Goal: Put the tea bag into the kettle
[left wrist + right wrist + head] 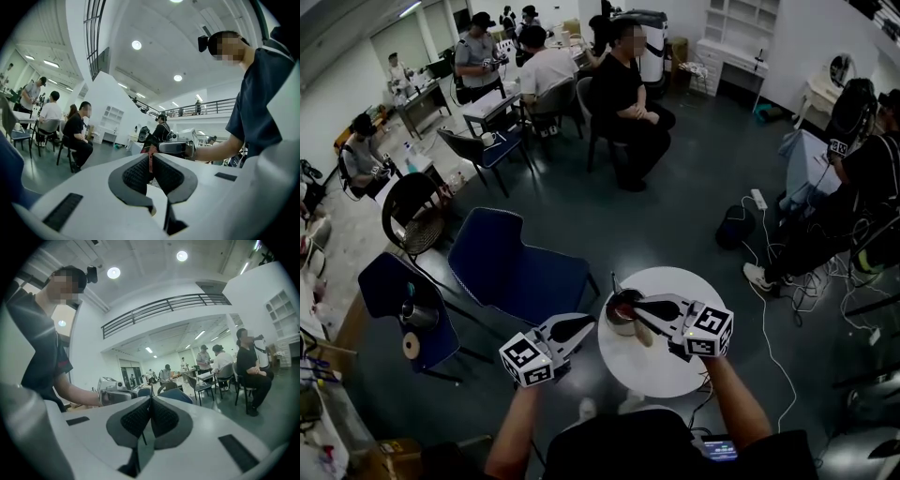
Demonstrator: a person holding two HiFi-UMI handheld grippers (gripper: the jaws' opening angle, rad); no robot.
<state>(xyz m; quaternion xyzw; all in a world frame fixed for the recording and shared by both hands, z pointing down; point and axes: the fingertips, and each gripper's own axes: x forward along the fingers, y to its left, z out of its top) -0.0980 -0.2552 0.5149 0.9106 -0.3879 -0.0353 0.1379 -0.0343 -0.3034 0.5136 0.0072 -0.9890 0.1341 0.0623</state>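
Your left gripper [151,158] clamps a thin red strip [151,165], long axis upright, centre frame. Your right gripper [150,401] pinches an upright thin dark thread [151,389] over the kettle [622,321], lower centre.

One bench [661,380] bears one kettle [622,319]. There are two grippers, the left gripper [581,326] and the right gripper [639,307], one red tag [150,161] and two blue chairs [517,267].

The small round metal kettle [622,314], dark inside, stands upright near the left edge of the round white table [661,375], while all that shows of the tea bag [150,164] is a thin red strip pinched upright in the left gripper [151,154].
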